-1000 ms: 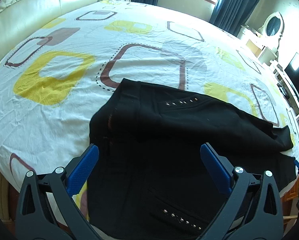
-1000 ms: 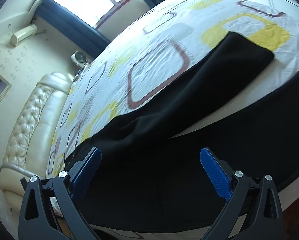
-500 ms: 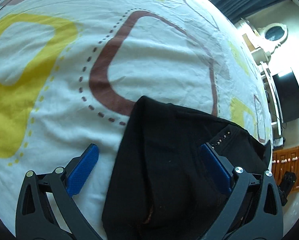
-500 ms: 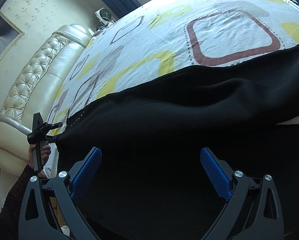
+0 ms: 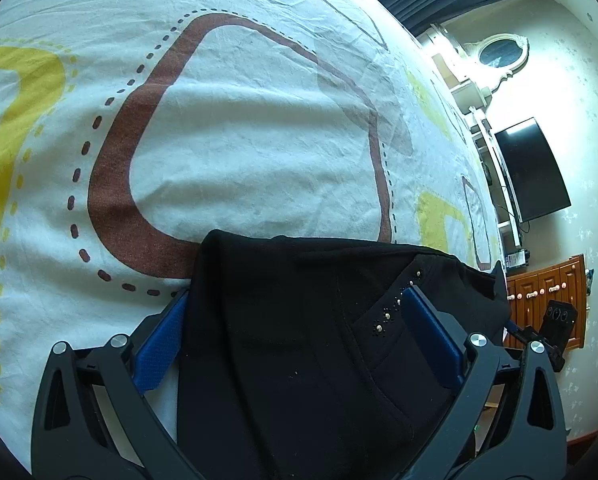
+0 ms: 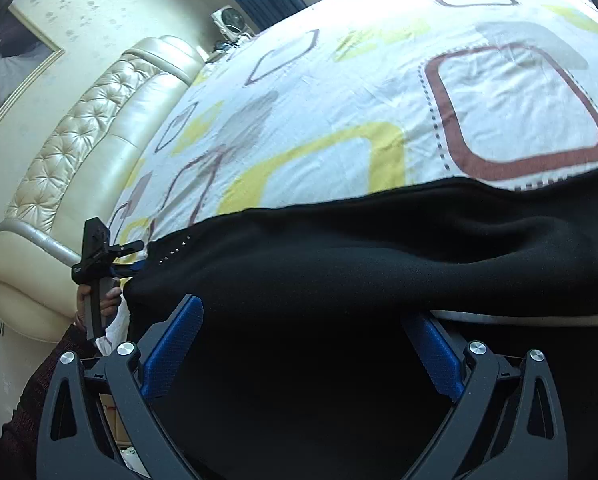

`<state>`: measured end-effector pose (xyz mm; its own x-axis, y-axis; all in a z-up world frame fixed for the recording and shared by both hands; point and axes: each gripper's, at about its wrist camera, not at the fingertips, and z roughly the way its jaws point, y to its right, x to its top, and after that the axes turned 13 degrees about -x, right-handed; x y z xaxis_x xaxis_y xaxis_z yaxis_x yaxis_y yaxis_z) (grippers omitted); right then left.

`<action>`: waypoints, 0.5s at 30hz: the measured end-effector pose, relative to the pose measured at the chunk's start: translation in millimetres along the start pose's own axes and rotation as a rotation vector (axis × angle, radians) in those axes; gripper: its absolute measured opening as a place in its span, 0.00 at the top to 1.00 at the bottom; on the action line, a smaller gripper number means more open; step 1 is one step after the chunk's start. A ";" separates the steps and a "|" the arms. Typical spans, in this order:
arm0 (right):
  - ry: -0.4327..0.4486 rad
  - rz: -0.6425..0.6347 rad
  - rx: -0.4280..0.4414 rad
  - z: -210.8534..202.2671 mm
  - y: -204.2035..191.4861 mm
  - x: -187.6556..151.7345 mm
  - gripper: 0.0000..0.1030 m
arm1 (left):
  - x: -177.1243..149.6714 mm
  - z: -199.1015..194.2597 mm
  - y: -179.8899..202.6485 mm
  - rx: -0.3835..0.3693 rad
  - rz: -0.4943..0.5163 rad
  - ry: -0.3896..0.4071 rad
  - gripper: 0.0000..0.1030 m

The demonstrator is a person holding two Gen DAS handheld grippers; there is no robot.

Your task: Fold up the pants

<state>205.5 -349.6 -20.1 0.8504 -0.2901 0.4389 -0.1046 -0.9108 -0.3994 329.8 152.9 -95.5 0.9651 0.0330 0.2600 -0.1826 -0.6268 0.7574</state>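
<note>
Black studded fabric pants (image 5: 307, 320) stretch sideways between wide-open left gripper (image 5: 295, 320) and wide-open right gripper (image 6: 303, 328), over the patterned bed sheet (image 5: 239, 128).

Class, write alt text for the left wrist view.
Black studded fabric pants lie between the open blue-padded fingers of the left tool, on a white bedsheet with brown and yellow rounded squares. A dark wall-mounted screen hangs beyond.

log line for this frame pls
task: fold pants | left hand-held gripper: open, straddling black pants waist end | right hand-held gripper: open, over pants | surface: patterned bedsheet
</note>
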 end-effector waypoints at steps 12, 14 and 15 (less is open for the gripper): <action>-0.151 -0.286 0.060 -25.1 -12.9 16.4 0.04 | -5.4 20.2 24.6 0.200 0.198 -0.078 0.07; -0.124 -0.260 0.074 -34.0 -6.6 17.8 0.04 | -1.6 14.3 19.9 0.204 0.168 -0.069 0.21; -0.104 -0.248 0.076 -35.4 -4.2 21.3 0.04 | -0.2 10.7 17.9 0.208 0.154 -0.064 0.25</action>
<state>205.9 -362.4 19.4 0.8942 -0.0261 0.4469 0.1484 -0.9246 -0.3509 328.4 133.3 -88.4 0.9400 -0.1207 0.3191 -0.2922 -0.7675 0.5706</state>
